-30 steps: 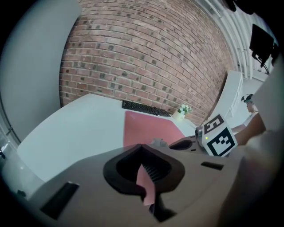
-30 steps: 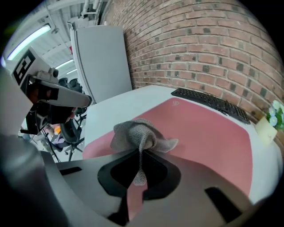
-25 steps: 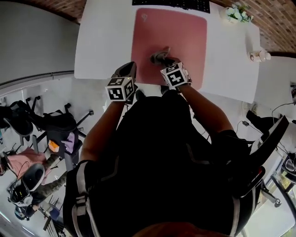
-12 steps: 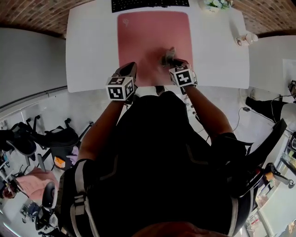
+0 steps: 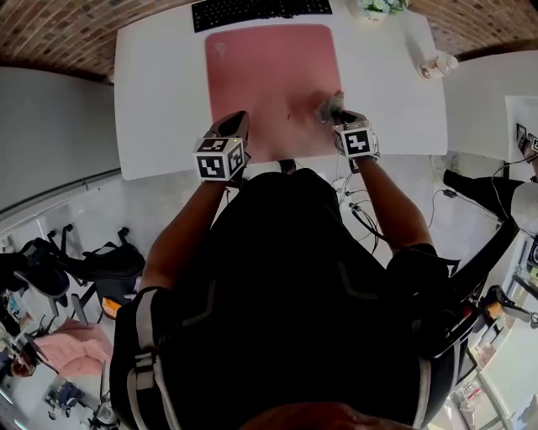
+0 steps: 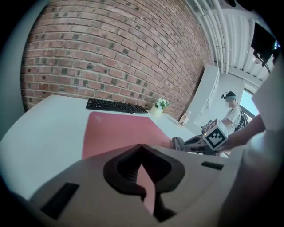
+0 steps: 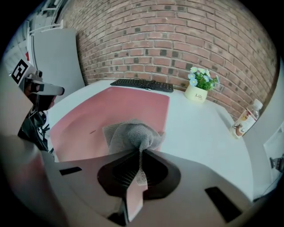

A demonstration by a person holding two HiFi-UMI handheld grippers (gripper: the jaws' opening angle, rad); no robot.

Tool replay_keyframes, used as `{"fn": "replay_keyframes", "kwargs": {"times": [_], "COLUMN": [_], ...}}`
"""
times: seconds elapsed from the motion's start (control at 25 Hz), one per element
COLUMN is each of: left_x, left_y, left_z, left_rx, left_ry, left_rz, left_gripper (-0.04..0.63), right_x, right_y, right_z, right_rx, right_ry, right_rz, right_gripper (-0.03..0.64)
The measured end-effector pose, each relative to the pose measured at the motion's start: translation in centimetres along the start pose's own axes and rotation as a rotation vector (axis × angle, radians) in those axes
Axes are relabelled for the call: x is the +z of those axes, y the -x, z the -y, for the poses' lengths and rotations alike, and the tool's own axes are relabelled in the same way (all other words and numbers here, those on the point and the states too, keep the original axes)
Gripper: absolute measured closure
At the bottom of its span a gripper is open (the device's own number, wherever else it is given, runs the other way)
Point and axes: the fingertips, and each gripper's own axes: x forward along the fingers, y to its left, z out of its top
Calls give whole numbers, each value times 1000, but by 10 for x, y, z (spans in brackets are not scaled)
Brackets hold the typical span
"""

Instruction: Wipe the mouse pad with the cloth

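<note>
Right gripper (image 7: 140,153) clenched on cloth (image 7: 133,133), pressed at mouse pad (image 5: 269,76) right edge for wiping; left gripper (image 6: 142,148) closed, empty, lower left, likely steadying.

I'm in an office: a white desk (image 5: 160,92) with a keyboard (image 5: 252,10) against a brick wall (image 6: 111,53), swivel chairs (image 5: 50,270) nearby.

The right gripper (image 5: 338,116), clamped on the grey cloth (image 5: 326,106), now sits farther to the right than a second ago. The cloth has slid from the near middle of the pink mouse pad (image 5: 261,76) to its right edge.
</note>
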Motion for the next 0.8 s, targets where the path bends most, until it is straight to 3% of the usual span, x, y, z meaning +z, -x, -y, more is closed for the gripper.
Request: {"fn": "replay_keyframes", "kwargs": {"times": [0.16, 0.36, 0.6, 0.8], "left_x": [8, 26, 45, 49], "left_y": [-4, -3, 16, 54], "left_z": [-1, -5, -33, -54], "left_rx": [-9, 6, 104, 188], "left_ry": [-6, 1, 42, 83], "left_rz": [14, 69, 143, 215], "left_gripper": [594, 594, 594, 594], "right_x": [-8, 21, 104, 163], "right_y": [5, 27, 40, 27], "right_z": [25, 41, -3, -97], "right_rx": [-46, -85, 35, 240], "right_ry": [-37, -30, 94, 236], "right_rz": [-19, 53, 173, 230], "right_gripper": [591, 591, 591, 591]}}
